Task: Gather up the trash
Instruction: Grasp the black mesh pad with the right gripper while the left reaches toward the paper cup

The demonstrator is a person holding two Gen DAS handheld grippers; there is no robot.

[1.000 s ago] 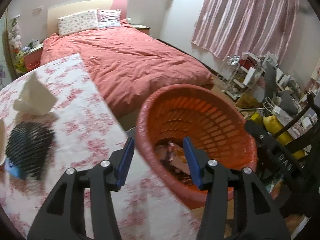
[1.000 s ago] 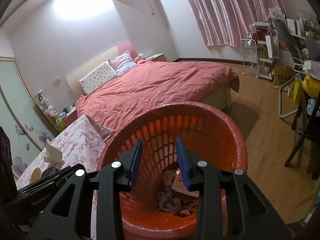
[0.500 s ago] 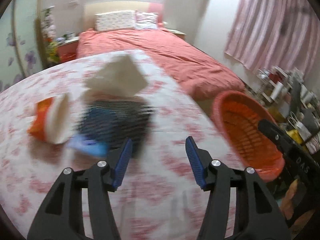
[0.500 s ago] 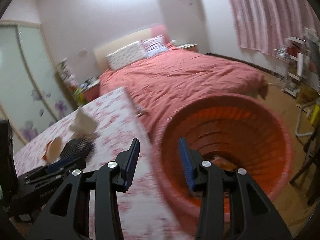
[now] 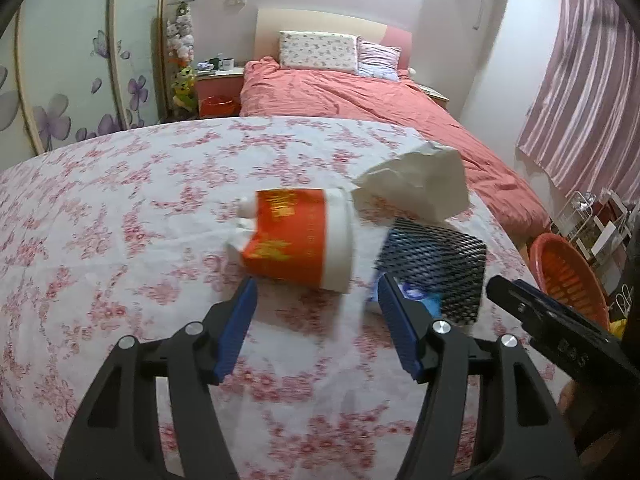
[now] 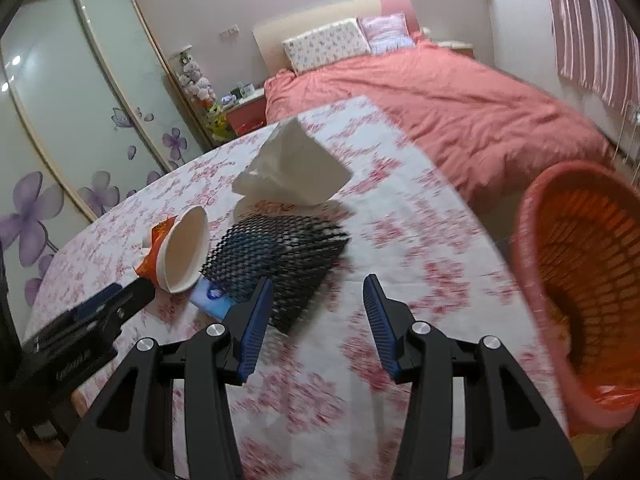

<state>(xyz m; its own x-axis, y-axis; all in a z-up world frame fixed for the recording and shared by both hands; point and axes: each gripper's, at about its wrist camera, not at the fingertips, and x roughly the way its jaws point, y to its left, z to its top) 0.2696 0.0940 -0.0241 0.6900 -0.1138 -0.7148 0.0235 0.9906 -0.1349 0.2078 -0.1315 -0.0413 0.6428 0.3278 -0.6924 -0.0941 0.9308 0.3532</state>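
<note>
Both hand-held grippers, left (image 5: 316,312) and right (image 6: 318,308), hover with jaws spread wide and empty over the floral bench (image 5: 120,216). A tipped red-and-white paper cup (image 5: 300,246) lies just beyond the left one, beside crumpled tissue (image 5: 416,188) and black mesh (image 5: 436,260). The orange basket (image 6: 580,280) sits off the bench's right edge.

A home bedroom; a bed (image 5: 360,96) with a coral duvet and floral pillows (image 5: 318,50); pink curtains (image 5: 592,92); sliding wardrobe doors (image 6: 60,120) painted with purple flowers; stuffed toys (image 5: 182,36) beside the nightstand.
</note>
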